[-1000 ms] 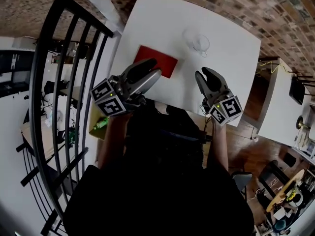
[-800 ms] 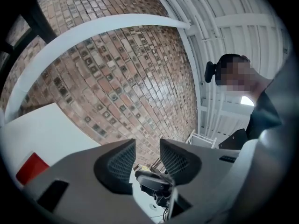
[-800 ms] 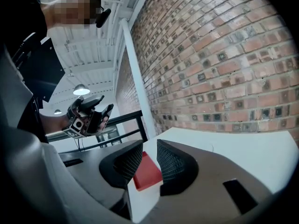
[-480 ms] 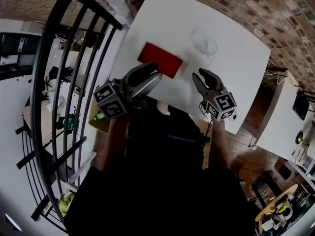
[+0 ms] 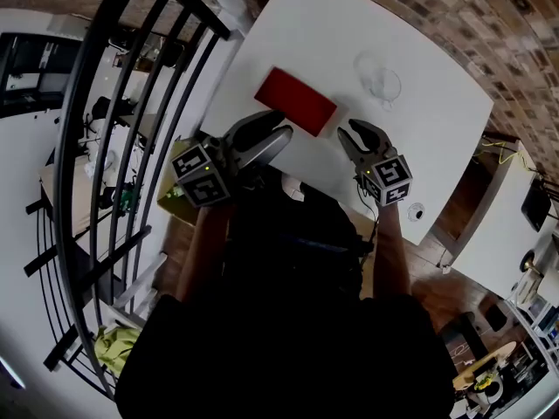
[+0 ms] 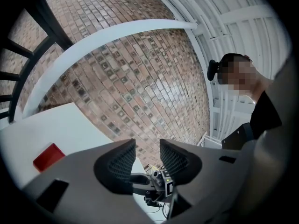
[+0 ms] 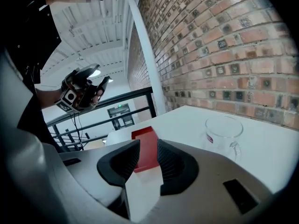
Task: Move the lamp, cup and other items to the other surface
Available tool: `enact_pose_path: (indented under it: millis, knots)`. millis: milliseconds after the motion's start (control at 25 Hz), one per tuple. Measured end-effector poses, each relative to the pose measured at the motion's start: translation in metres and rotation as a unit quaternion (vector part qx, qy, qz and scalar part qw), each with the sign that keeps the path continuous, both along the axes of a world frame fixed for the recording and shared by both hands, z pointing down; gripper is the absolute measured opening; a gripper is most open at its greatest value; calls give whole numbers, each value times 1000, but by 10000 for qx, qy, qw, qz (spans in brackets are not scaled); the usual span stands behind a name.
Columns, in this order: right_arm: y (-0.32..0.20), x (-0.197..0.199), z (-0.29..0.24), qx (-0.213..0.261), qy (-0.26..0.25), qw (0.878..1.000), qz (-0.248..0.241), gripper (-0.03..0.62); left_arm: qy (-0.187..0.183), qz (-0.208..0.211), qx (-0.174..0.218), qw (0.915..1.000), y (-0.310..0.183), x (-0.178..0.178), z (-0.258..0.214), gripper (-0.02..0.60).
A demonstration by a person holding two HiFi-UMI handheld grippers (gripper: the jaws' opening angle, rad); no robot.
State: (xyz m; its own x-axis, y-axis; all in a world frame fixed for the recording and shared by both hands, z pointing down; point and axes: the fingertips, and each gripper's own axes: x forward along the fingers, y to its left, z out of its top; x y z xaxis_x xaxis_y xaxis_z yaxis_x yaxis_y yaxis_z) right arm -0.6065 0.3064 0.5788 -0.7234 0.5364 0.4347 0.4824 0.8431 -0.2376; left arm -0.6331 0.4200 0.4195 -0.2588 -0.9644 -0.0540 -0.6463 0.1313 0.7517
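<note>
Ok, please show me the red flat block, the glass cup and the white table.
red flat block [image 5: 295, 101]: head view, middle of its top face.
glass cup [image 7: 223, 132]: right gripper view, its front wall.
white table [image 5: 306, 33]: head view, bare top.

Tables: one white table [image 5: 437, 147], upper middle of the head view; a white surface at the right edge may be a second.
Red flat items: one [image 5: 295, 101], on the table just left of centre.
Glass cups: one [image 5: 383, 83], clear, with a handle, upper right of centre.
Grippers: two, the left gripper [image 5: 281, 126] left of centre and the right gripper [image 5: 349, 129] right of centre; the right one's jaws are opening with nothing between them.
Railings: one black railing [image 5: 188, 3], along the left side.
People: one person [image 5: 288, 321], filling the lower middle.
</note>
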Motion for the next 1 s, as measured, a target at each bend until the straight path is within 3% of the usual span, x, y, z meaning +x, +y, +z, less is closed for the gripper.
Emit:
enact_pose_path:
  millis: [560, 1000]
  knots:
    - [41, -7, 23, 367, 204, 9972, -617, 126, 26, -109, -58, 9999, 19, -4, 6, 156]
    - [88, -13, 52, 991, 345, 9847, -1393, 129, 40, -325, -49, 9995, 41, -11, 5, 156]
